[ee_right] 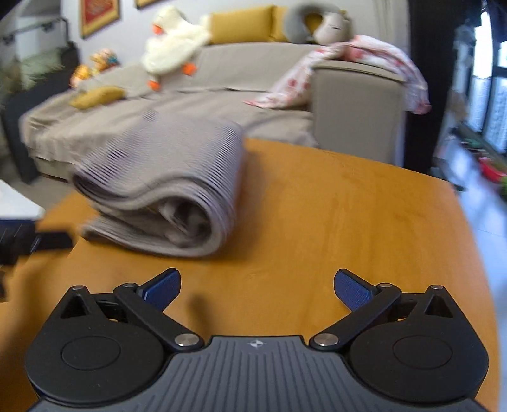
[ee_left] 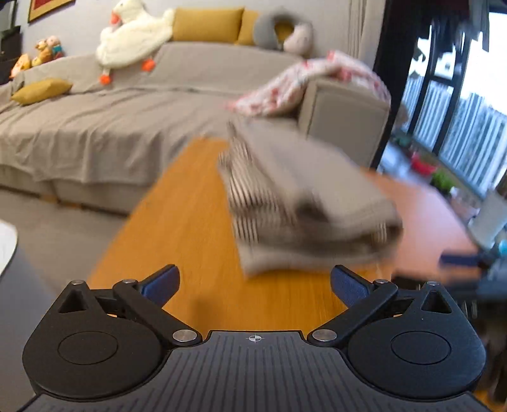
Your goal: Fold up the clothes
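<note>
Your left gripper (ee_left: pixel 255 285) hung over the orange-brown wooden table (ee_left: pixel 177 228) with its blue-padded fingers (ee_left: pixel 161 283) spread wide apart and nothing between them. The folded grey striped garment (ee_left: pixel 298 202) lay on the table at centre-right of the left wrist view, just ahead of the fingertips and blurred. At the right edge of that frame, part of your other gripper showed as a dark smear.

Your right gripper (ee_right: pixel 257 288) matched it — fingers wide apart, empty, held above bare wood. In its view the garment (ee_right: pixel 161 187) sat left of centre, a thick bundle with a rounded fold facing the camera, apart from the fingertips.

Behind the table stretched a grey-covered sofa (ee_right: pixel 221 104) carrying a white plush goose (ee_right: pixel 172 44), mustard-yellow cushions (ee_right: pixel 240 27) and — over the armrest at upper right — a pink-and-white patterned blanket (ee_right: pixel 374 60).
</note>
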Action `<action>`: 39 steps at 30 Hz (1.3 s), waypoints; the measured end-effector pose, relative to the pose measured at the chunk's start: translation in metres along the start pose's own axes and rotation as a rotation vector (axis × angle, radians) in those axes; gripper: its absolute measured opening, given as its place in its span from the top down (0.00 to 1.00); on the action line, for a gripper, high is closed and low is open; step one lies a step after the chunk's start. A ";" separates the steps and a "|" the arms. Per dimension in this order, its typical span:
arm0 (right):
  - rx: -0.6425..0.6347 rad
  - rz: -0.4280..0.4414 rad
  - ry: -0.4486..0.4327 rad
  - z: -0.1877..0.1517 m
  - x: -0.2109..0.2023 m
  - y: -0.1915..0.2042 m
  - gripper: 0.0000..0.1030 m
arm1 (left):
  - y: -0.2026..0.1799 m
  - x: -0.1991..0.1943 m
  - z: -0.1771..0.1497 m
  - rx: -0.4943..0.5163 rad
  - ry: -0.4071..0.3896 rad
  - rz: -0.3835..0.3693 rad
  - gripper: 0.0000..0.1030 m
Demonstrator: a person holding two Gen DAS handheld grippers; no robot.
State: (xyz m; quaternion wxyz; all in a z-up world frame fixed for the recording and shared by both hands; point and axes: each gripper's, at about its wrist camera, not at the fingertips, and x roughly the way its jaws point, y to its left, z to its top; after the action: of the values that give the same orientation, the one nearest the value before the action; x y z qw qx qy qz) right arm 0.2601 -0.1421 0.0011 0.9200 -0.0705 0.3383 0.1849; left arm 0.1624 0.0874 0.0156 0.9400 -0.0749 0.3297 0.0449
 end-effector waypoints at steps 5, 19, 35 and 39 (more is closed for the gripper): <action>0.034 -0.020 0.014 -0.008 0.001 -0.003 0.00 | -0.026 0.015 -0.018 0.028 0.001 0.139 0.00; 0.011 0.006 -0.012 -0.005 0.008 0.003 0.00 | -0.029 0.030 -0.014 0.006 0.002 0.182 0.00; 0.008 0.010 -0.011 -0.003 0.008 0.002 0.00 | -0.028 0.034 -0.012 0.008 0.002 0.180 0.00; 0.008 0.010 -0.011 -0.003 0.008 0.002 0.00 | -0.028 0.034 -0.012 0.007 0.001 0.180 0.00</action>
State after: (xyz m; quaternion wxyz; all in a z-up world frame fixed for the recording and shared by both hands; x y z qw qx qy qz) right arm 0.2631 -0.1391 -0.0060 0.9212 -0.0638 0.3343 0.1888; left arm 0.1853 0.0589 -0.0122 0.9322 -0.0415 0.3360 0.1281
